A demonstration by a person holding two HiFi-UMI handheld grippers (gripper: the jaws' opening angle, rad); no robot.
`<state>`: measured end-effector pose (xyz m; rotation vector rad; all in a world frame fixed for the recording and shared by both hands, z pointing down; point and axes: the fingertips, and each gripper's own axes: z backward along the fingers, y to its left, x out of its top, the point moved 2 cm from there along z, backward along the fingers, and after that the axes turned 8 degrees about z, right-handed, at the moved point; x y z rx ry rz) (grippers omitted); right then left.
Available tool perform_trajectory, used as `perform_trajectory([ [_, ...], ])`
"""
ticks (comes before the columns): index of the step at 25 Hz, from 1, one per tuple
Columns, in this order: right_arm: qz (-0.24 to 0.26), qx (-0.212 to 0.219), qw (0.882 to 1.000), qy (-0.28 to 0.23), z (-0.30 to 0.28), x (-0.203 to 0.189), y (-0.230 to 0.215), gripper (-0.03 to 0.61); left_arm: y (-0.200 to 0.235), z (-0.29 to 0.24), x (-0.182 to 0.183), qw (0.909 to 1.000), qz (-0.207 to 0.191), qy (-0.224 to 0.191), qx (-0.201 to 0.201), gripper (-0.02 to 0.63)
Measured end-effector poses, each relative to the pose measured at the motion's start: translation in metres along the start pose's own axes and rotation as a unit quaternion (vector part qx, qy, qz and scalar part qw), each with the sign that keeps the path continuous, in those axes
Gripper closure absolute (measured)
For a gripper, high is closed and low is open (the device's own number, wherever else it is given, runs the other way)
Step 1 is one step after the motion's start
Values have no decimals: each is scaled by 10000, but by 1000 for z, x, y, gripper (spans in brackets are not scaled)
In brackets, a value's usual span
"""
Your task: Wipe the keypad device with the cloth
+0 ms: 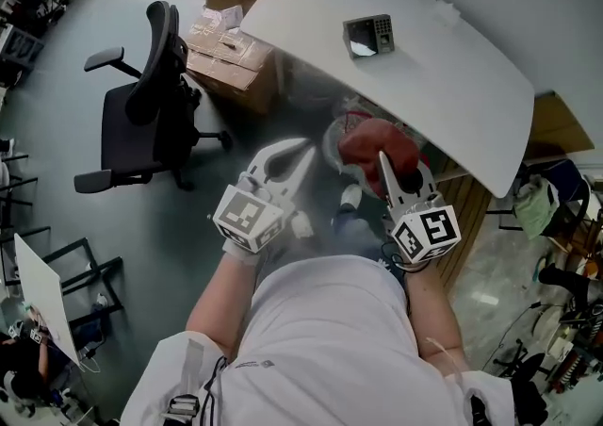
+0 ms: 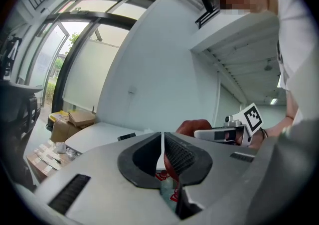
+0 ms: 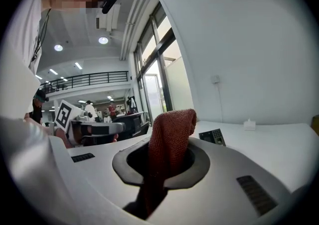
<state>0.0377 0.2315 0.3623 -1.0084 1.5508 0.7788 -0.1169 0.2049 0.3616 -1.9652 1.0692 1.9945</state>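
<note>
I see a rust-red cloth (image 3: pixel 172 129) with a nubbly weave. The keypad device (image 1: pixel 369 36) is dark grey with paler keys, on a plain white table (image 1: pixel 452 85). My left claw (image 2: pixel 163 142) and right claw (image 3: pixel 162 155) are pale grey with black ribbed pads, and their marker cubes (image 1: pixel 247 215) carry black-and-white squares. Left of the table, the office chair (image 1: pixel 141 113) is black, the cardboard boxes (image 1: pixel 231 61) brown and the floor (image 1: pixel 57 57) dull grey-green.

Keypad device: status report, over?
Right gripper shut on red cloth. Left gripper shut, empty. Keypad device on white table, untouched. No obstruction seen.
</note>
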Motion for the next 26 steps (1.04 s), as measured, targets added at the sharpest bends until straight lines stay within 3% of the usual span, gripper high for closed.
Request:
perform_trajectory([
  [7,395,-87,9992,-4,26,3,-8,525,-23,-14,1,9999,-122,-53,-82,591],
  [13,287,-227,9992,-158,40,11,-35,525,-44,-34,10,9994,-296,-96,-176,598],
  [26,642,-132,9972,-353,40,23,-53,525,-82,-70,17,9941,-1026,60,-359,604],
])
